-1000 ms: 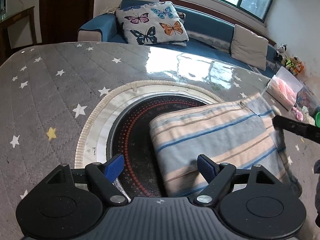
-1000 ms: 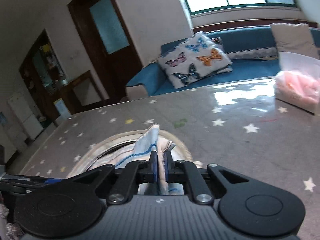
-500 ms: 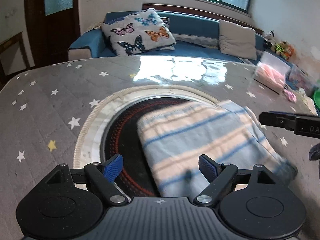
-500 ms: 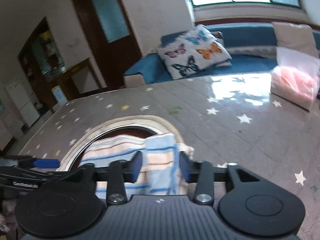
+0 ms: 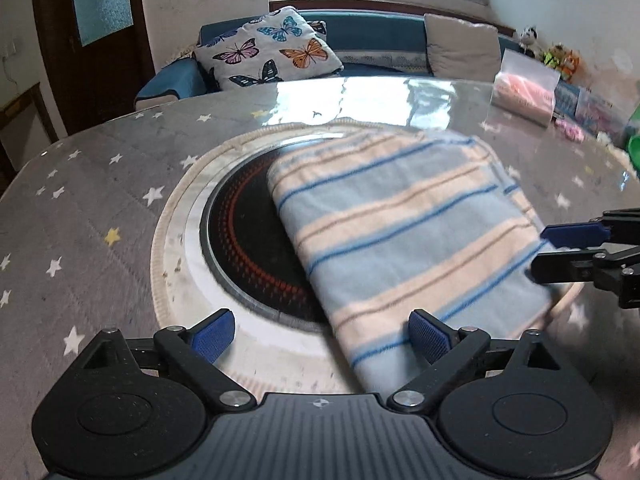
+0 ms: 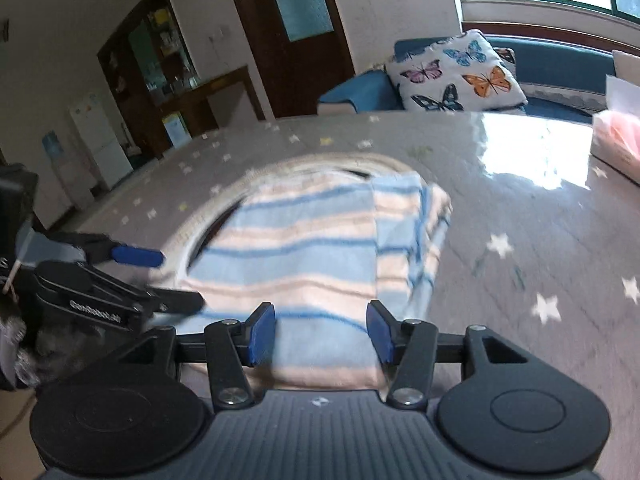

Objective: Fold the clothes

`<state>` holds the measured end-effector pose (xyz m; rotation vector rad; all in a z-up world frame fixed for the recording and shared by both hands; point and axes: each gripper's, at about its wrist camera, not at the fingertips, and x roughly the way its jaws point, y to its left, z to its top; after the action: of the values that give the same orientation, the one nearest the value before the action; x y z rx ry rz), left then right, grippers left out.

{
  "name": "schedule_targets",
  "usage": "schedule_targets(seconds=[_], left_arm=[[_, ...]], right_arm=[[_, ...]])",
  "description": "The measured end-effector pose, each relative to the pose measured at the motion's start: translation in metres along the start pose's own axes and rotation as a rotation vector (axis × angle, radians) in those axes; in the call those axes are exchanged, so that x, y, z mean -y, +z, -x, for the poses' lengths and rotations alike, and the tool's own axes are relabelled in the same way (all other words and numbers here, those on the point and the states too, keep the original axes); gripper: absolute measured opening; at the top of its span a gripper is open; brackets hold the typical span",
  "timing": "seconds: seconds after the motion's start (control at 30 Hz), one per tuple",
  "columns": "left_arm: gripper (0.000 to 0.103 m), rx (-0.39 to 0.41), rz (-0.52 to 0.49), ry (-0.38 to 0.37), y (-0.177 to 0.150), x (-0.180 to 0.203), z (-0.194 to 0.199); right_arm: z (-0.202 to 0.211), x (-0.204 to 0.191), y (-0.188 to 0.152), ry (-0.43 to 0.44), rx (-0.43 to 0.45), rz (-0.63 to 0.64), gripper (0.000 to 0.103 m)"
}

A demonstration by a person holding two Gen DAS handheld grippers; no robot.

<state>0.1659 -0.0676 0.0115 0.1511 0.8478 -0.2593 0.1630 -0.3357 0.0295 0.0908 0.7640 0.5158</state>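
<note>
The left gripper [image 5: 314, 334] hangs with its jaws opening wide and clamping nothing, though the near corner of the one folded striped garment [image 5: 404, 236] lies between them. That garment rests mid-table [image 5: 92, 216], half over the round black hotplate [image 5: 248, 248], and looks soft, light and floppy, best pinched at a corner or along a folded edge. To its right, the right gripper [image 6: 322, 330], the second of the two, is also opening, cloth between its pads but no longer pressed.
</note>
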Motion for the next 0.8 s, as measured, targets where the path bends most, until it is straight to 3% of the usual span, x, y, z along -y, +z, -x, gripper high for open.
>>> schedule_targets(seconds=[0.37,0.47,0.67,0.8], left_arm=[[0.1,-0.005,0.037,0.017,-0.014,-0.013,0.006],[0.1,0.0,0.036,0.026,-0.012,-0.016,0.009],[0.1,0.008,0.061,0.041,0.001,-0.021,0.006],[0.1,0.021,0.069,0.064,0.012,-0.026,0.004]], right_arm=[[0.01,-0.012,-0.017,-0.043,-0.002,0.094,0.052],[0.014,-0.016,-0.008,-0.045,-0.019,0.119,0.052],[0.009,-0.015,0.013,0.002,0.039,0.071,0.052],[-0.014,-0.008,0.017,0.009,-0.012,0.054,0.052]])
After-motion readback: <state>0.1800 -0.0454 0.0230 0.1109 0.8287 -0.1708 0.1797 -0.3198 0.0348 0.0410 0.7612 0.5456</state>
